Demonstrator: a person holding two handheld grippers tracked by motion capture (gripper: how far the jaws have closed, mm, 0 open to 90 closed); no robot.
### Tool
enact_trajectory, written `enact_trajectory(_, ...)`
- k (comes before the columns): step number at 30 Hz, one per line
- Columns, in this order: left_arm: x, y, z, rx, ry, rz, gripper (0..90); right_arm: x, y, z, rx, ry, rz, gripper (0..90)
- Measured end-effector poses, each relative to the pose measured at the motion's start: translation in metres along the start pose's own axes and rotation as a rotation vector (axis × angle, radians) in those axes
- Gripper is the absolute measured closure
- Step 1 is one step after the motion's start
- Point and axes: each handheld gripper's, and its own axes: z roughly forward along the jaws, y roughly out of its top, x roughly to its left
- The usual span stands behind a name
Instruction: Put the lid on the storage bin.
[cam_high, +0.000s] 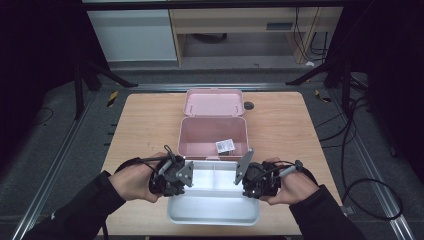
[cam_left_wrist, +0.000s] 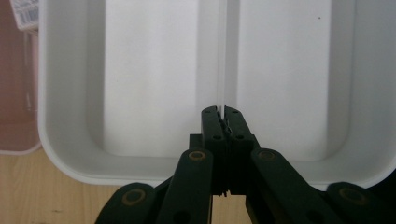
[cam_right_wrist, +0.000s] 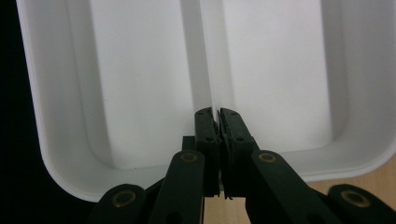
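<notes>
A white two-compartment tray (cam_high: 215, 210) hangs just in front of an open pink box (cam_high: 212, 135), held from both ends. My left gripper (cam_high: 191, 176) pinches the tray's middle divider at its left end. In the left gripper view the left gripper (cam_left_wrist: 222, 112) has its jaws pressed together on that thin divider wall (cam_left_wrist: 222, 51). My right gripper (cam_high: 239, 176) grips the opposite end. The right gripper view shows the right gripper (cam_right_wrist: 217, 114) shut on the divider (cam_right_wrist: 205, 51) too. Both tray compartments are empty.
The pink box's lid (cam_high: 214, 102) lies open toward the far side. A small white labelled packet (cam_high: 225, 145) lies in the box's bottom. A dark round disc (cam_high: 248, 105) sits on the wooden table (cam_high: 280, 120) beside the lid. Black frame legs stand around the table.
</notes>
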Motion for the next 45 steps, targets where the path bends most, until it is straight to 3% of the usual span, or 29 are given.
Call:
enact_trajectory(11, 0.051, 0.015, -0.028, -0.013, 0.043, 0.026, 89.3, -0.048, 0.006, -0.031, -0.023, -0.059, 0.012, 86.5)
enact_trajectory(18, 0.079, 0.015, -0.033, -0.021, 0.046, 0.010, 89.4, -0.077, 0.011, -0.038, -0.023, -0.071, -0.028, 86.9)
enact_trajectory(23, 0.099, 0.018, -0.033, -0.016, 0.063, 0.002, 89.4, -0.099, 0.015, -0.037, -0.014, -0.094, -0.059, 86.9)
enact_trajectory(34, 0.139, 0.016, -0.029, -0.026, 0.058, -0.012, 89.1, -0.136, 0.023, -0.035, 0.006, -0.109, -0.033, 86.6)
enact_trajectory(41, 0.160, 0.009, -0.014, -0.005, 0.064, -0.008, 89.2, -0.158, 0.028, -0.016, 0.032, -0.110, -0.026, 86.3)
enact_trajectory(45, 0.168, 0.004, -0.007, 0.007, 0.058, -0.023, 88.9, -0.163, 0.033, -0.002, 0.057, -0.123, -0.030, 86.6)
